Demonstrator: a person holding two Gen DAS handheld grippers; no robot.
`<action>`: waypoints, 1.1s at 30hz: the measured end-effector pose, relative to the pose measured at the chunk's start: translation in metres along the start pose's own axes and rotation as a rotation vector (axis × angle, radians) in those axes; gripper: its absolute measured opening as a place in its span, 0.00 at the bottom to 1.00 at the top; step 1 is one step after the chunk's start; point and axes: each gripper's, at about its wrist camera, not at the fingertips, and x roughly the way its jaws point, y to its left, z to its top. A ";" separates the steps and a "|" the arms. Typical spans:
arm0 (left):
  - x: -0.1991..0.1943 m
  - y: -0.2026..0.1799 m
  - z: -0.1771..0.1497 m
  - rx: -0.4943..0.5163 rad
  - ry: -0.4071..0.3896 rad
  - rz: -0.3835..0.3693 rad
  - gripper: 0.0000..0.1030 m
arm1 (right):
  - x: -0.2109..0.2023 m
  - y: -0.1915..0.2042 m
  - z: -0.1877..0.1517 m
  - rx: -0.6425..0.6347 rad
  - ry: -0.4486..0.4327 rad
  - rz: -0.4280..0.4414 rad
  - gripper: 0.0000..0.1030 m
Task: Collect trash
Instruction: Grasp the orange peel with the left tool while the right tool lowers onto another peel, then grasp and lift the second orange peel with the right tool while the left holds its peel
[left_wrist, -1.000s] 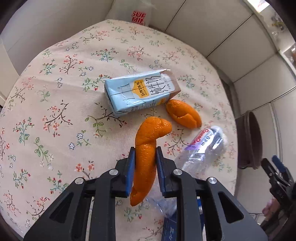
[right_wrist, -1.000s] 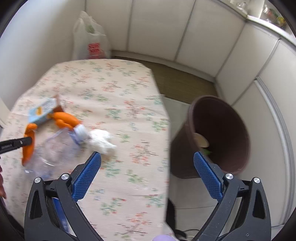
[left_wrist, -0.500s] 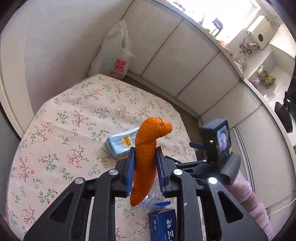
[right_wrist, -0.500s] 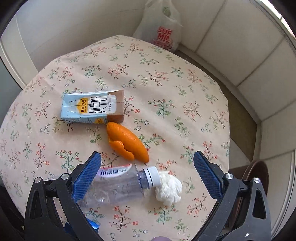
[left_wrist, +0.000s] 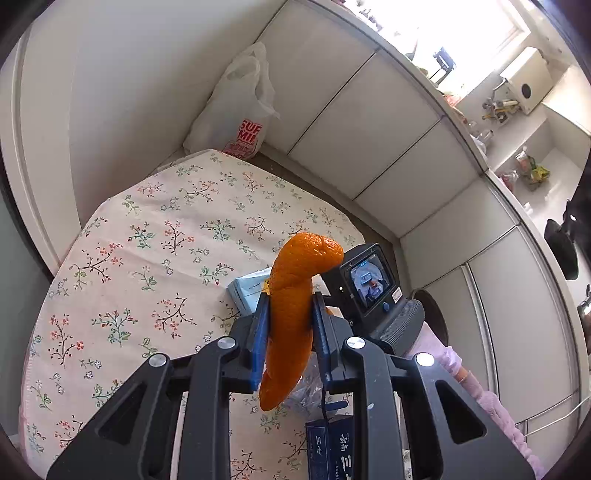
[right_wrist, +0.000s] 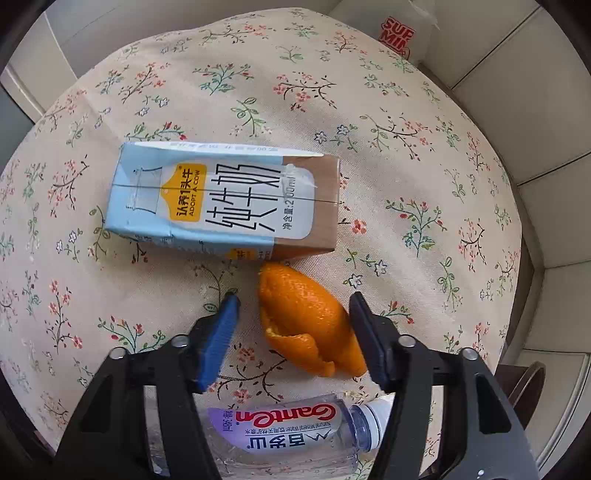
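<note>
My left gripper is shut on a long orange peel and holds it above the floral table. Seen from the right wrist, a second orange peel lies on the cloth just below a blue milk carton lying on its side. My right gripper points down over this peel, with its jaws closing on either side. A gap shows beside the blue left pad, and the right finger stands at the peel's edge. A crushed water bottle lies under the gripper's body.
A brown bin stands on the floor past the table's right edge, also seen as the bin. A white plastic bag leans in the far corner. A dark blue box lies near the table's front. A pink sleeve reaches in.
The left gripper has risen and tilted up with its peel. The right gripper swung from the bin side over the table, came down over the second peel, and its jaws narrowed.
</note>
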 end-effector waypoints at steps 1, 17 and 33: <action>0.000 0.001 0.000 -0.002 0.002 -0.001 0.22 | 0.000 -0.002 0.000 0.010 -0.003 0.003 0.40; 0.004 -0.001 -0.004 0.002 0.013 0.027 0.22 | -0.054 -0.019 -0.027 0.166 -0.174 0.007 0.21; 0.032 -0.020 -0.015 0.037 0.057 0.062 0.22 | -0.152 -0.155 -0.127 0.592 -0.510 -0.211 0.20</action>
